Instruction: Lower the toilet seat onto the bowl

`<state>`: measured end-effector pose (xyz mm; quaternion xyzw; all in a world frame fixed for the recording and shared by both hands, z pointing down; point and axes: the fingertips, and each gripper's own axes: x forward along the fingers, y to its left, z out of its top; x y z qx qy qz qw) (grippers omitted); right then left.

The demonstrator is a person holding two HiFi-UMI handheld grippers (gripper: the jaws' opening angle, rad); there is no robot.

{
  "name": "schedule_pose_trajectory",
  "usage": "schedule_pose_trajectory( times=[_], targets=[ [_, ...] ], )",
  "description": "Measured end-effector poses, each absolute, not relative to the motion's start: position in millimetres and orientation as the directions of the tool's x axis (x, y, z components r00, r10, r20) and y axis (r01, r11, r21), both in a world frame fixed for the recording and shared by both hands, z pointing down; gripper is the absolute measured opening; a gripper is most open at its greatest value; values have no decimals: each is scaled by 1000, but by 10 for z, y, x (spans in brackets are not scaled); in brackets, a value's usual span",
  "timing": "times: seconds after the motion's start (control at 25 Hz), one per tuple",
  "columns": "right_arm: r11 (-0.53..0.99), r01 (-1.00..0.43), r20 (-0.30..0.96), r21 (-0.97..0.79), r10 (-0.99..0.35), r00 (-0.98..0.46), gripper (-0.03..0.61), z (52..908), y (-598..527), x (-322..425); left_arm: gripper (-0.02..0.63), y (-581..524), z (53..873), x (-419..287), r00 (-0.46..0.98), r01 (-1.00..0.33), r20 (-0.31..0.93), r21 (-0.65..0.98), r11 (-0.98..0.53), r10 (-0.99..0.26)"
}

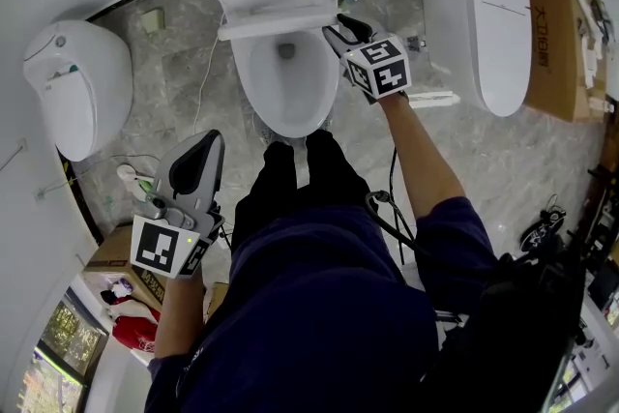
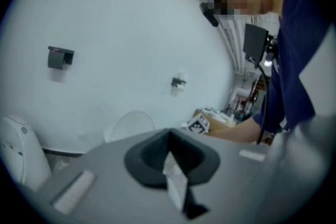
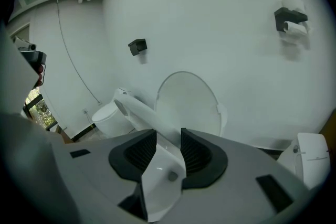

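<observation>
Right claw [image 3: 167, 157] clenched on toilet seat [image 3: 137, 110], ribbed pads pressing either side of seat's rim. Seat tilted, part-way between upright lid [image 3: 186, 102] and bowl [image 1: 285, 87], not yet resting on bowl. Lid stands against white wall [image 3: 210, 18]. In head view right claw [image 1: 338, 32] meets seat [image 1: 276, 22] at its right edge. Left claw [image 2: 169, 157] clenched on nothing, held low beside person's leg [image 1: 271, 193], well apart from toilet.
</observation>
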<state>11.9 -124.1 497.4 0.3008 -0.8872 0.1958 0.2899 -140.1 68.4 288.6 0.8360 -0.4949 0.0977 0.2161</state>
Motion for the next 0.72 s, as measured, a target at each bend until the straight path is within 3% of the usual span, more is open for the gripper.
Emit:
schedule_pose_trajectory(
  times=[0.72],
  targets=[
    [705,-682,653,-194,-426,-626,136,5092,-924,215,2,720,2908,-1373,519,-854,379,267,-447,-766]
  ],
)
